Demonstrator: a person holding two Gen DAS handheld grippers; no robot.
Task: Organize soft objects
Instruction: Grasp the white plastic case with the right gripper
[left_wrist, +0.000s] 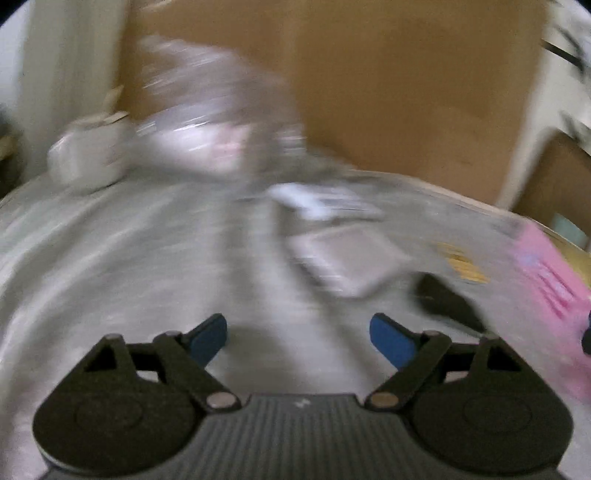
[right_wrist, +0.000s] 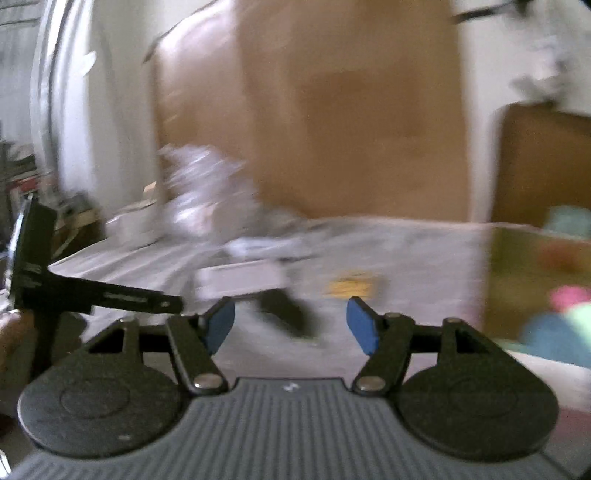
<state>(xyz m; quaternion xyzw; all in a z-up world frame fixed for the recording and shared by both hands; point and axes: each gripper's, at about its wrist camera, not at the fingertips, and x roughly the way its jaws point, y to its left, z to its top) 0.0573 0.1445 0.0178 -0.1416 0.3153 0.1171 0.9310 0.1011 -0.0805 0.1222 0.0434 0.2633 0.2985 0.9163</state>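
Soft toys (right_wrist: 561, 314) right of right gripper (right_wrist: 290, 325), apart; jaws empty.

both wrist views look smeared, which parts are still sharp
Left wrist view: only the left gripper is crisp; the grey sheet and crinkled plastic bag streak sideways. Right wrist view: the right gripper is sharp, while the brown cardboard is blurred. Fisheye bending curves both edges.

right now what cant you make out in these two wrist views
- Crinkled clear bag, left wrist view: motion blur hides its contents.
- Dark object on the grey sheet, right wrist view: smeared, identity unclear.
- Colourful soft things, right wrist view: blurred and cut off by the right edge.
- Pink item, left wrist view: blurred and cut off by the right edge.
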